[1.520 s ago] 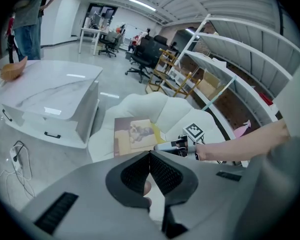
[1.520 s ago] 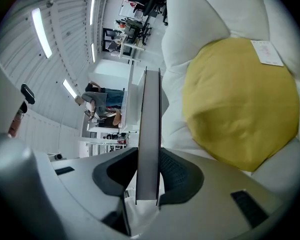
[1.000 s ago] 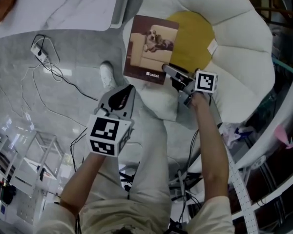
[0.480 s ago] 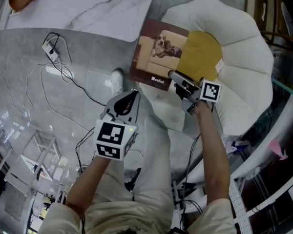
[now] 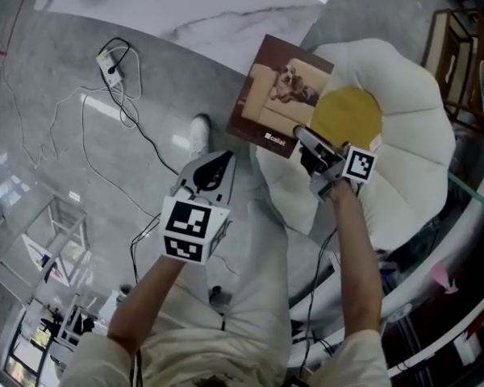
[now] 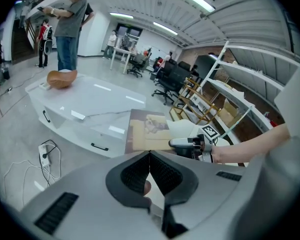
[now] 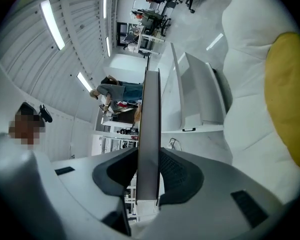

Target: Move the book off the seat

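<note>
Right gripper [image 5: 308, 142] is pinching the book [image 5: 278, 95] by its near corner. In the right gripper view the cover runs edge-on straight up between the two pads, both pressed against it. I judge a corner grip suits this job, since it leaves the rest of the cover hanging free beyond the armchair [image 5: 411, 143] rather than dragging across it.

The book is up off the yellow cushion [image 5: 348, 118] at the armchair's centre, and most of it juts out past the armchair's front rim toward the white marble-topped table [image 5: 218, 10]. It's tilted, picture side up.

Left gripper [image 5: 218, 166] has its pads pressed together with nothing between them. It hangs over my leg, well out from the armchair's front, and I take it as parked out of the way.

Edges now: the book's far corner sits close to the table's edge, just beyond the armchair's rim, so that's the spot to watch. Open floor lies out from the armchair on that same side, but a power strip [image 5: 111, 64] and loose cables trail across it — my shoe [image 5: 198, 133] is there too. The tabletop looks like the roomiest landing.
</note>
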Tool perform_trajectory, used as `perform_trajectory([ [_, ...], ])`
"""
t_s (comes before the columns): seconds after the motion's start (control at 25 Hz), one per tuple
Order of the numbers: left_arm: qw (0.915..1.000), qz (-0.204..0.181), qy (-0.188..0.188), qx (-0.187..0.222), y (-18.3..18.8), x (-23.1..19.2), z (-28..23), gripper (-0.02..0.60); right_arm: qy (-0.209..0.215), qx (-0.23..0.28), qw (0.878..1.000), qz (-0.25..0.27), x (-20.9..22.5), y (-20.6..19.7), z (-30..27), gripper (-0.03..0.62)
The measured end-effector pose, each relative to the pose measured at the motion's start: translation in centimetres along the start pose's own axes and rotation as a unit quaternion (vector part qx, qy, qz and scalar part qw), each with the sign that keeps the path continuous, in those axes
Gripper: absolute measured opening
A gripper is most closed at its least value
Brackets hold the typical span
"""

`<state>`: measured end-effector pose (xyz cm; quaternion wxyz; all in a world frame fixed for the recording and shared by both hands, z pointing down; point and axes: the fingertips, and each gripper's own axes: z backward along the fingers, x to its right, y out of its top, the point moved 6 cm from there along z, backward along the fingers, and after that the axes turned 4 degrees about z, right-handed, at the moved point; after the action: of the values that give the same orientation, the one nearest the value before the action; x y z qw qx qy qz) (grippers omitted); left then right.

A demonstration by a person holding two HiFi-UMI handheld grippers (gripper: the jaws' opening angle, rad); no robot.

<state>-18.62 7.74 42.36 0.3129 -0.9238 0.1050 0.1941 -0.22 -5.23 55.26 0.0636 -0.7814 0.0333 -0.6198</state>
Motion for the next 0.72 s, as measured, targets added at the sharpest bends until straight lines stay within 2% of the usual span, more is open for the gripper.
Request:
perform_trajectory([
  [0.2,0.9995,0.021,0.02,0.007,1.3,-3.1,1.5,0.012,0.018,-0.001,1.0,-0.009,-1.9,-0.2,-4.6,0.137],
  [0.72,0.9975,0.055,0.038,0.022,4.7,-9.7,2.4,0.012,0.038,-0.01,0.999,-0.008,-4.6,2.5,-16.0,0.137],
])
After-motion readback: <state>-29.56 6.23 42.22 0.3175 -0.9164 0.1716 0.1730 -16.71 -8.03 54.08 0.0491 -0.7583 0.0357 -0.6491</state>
